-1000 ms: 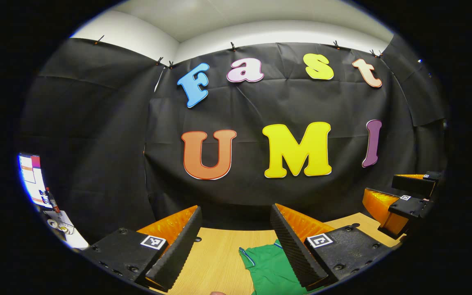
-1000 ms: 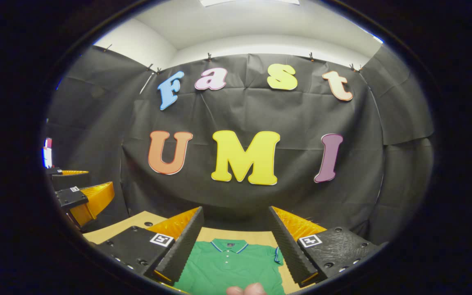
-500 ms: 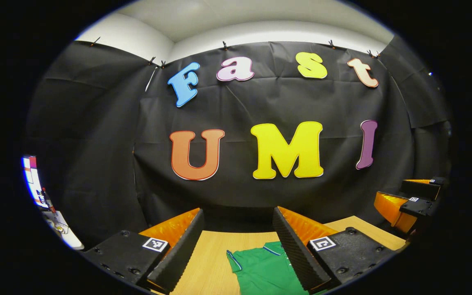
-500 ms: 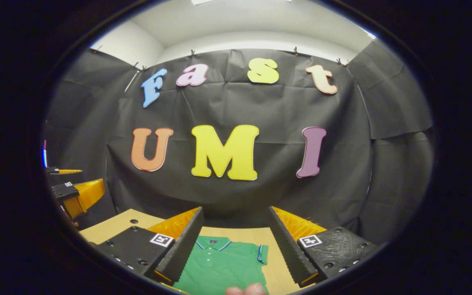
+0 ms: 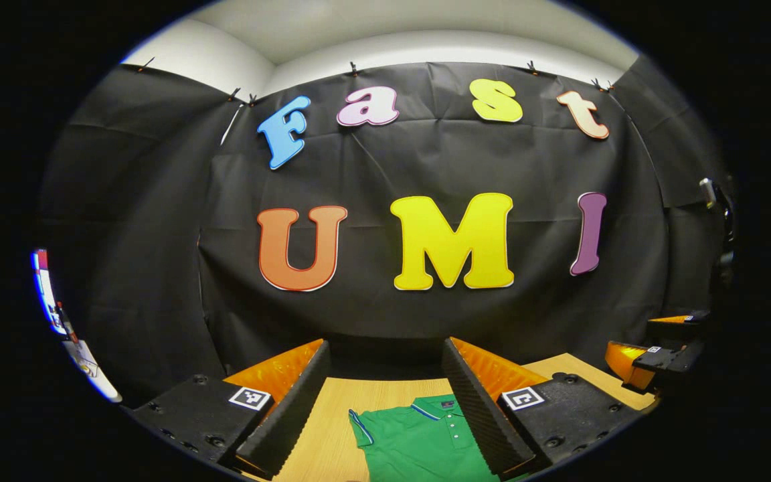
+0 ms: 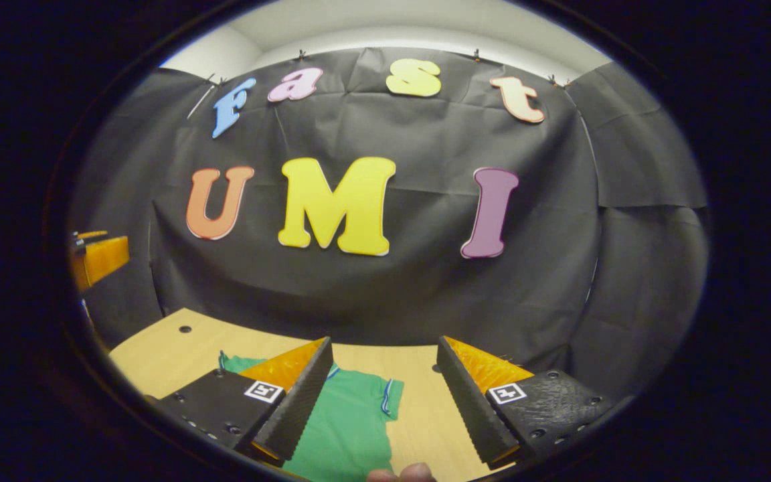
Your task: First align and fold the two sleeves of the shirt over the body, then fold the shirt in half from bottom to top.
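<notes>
A green polo shirt [image 5: 419,442] with a blue-and-white trimmed collar and sleeves lies flat on the wooden table [image 5: 332,415], collar toward the far wall. In the left gripper view my left gripper [image 5: 385,368] hangs open above it, with the shirt's left sleeve and collar showing between the fingers. In the right gripper view the shirt [image 6: 349,428] lies below my right gripper [image 6: 382,365], which is open and empty; the right sleeve sits between its fingers. The right gripper [image 5: 653,351] also shows at the far right of the left gripper view, and the left gripper [image 6: 94,258] at the left edge of the right gripper view.
Small holes dot the table [image 6: 171,348] near its far corners. A bright screen [image 5: 44,294] and a white object stand at the far left. A fingertip [image 6: 402,474] shows at the bottom edge of the right gripper view.
Both grippers swung outward over the shirt: the left one now sees the collar and left sleeve, the right one tilted down toward the right sleeve. Both stayed open.
</notes>
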`<state>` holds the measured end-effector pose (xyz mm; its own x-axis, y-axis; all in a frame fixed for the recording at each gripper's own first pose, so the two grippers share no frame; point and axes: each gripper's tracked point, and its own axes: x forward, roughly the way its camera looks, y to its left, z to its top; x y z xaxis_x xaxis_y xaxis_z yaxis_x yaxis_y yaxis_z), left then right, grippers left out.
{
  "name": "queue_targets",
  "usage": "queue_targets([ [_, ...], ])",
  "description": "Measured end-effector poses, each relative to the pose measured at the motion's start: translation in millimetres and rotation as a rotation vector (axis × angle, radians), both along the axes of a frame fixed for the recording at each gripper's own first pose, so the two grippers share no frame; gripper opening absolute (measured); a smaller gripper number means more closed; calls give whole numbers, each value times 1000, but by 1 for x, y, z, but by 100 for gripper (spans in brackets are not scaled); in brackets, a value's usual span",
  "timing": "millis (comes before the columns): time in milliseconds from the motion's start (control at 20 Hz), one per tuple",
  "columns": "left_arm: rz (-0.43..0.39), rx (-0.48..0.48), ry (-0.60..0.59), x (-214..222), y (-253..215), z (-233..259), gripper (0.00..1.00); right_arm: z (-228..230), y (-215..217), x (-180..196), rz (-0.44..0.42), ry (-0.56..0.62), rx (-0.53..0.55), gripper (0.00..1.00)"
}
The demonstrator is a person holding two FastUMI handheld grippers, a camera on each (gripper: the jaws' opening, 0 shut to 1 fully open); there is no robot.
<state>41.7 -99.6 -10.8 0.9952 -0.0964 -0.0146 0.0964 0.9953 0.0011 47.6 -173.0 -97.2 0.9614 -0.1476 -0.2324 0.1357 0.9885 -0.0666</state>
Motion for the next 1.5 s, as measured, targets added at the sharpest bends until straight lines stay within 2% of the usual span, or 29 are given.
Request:
queue_targets([
  [250,13,2,18,4,-6,0,100,-70,-16,27,24,162,1,96],
  [650,54,-1,47,7,-5,-3,100,-165,-16,80,94,386,0,96],
  [1050,97,17,61,16,1,-7,100,-262,-31,139,85,543,-78,96],
  [1200,113,24,83,19,5,-12,100,-290,-31,155,64,599,-29,92],
  [1250,120,25,92,20,7,-14,100,-296,-33,160,57,608,-23,94],
  [1400,122,50,112,21,5,-21,100,-312,-36,177,43,612,-12,89],
  [1500,113,57,113,22,0,-21,100,-320,-35,180,46,630,1,80],
])
